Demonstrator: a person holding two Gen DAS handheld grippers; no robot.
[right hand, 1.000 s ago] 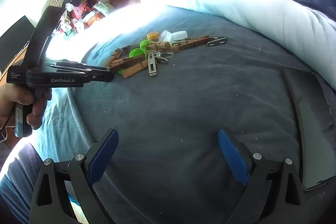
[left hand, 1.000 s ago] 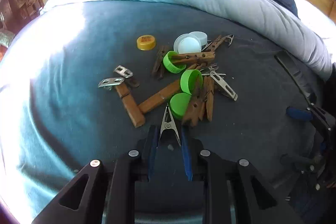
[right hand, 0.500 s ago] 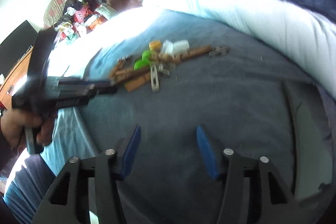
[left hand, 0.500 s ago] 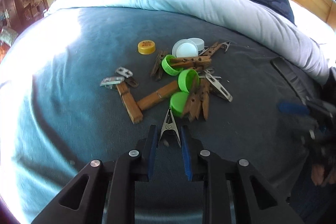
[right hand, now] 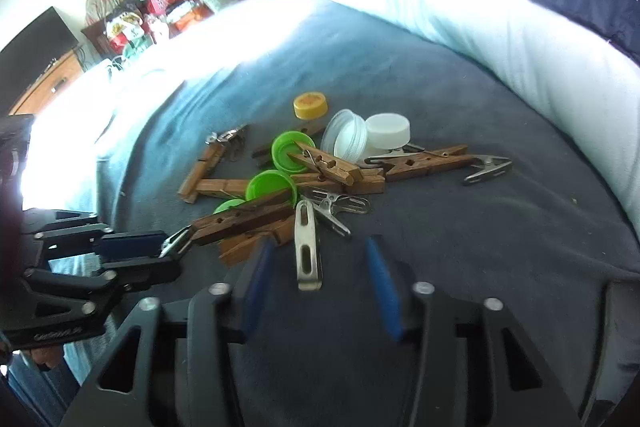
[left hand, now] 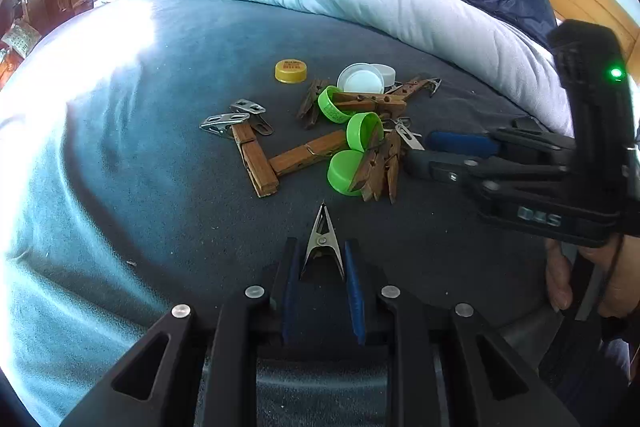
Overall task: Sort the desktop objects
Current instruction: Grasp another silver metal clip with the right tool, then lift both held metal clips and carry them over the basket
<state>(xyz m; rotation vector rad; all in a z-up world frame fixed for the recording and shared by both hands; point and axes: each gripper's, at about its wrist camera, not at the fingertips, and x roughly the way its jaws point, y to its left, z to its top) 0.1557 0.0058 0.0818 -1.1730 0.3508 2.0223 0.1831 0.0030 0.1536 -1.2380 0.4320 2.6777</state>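
left gripper [left hand: 322, 281] jaws nearly closed — right gripper [right hand: 320, 281] jaws apart.

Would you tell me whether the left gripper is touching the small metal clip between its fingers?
Touching: in the left wrist view, the left gripper has both blue pads closed against the handles of the metal clip, with no gap on either side.

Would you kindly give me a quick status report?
Left gripper shut on metal clip. Right gripper open, straddling another metal clip. Clothespins and green caps crowd alongside.
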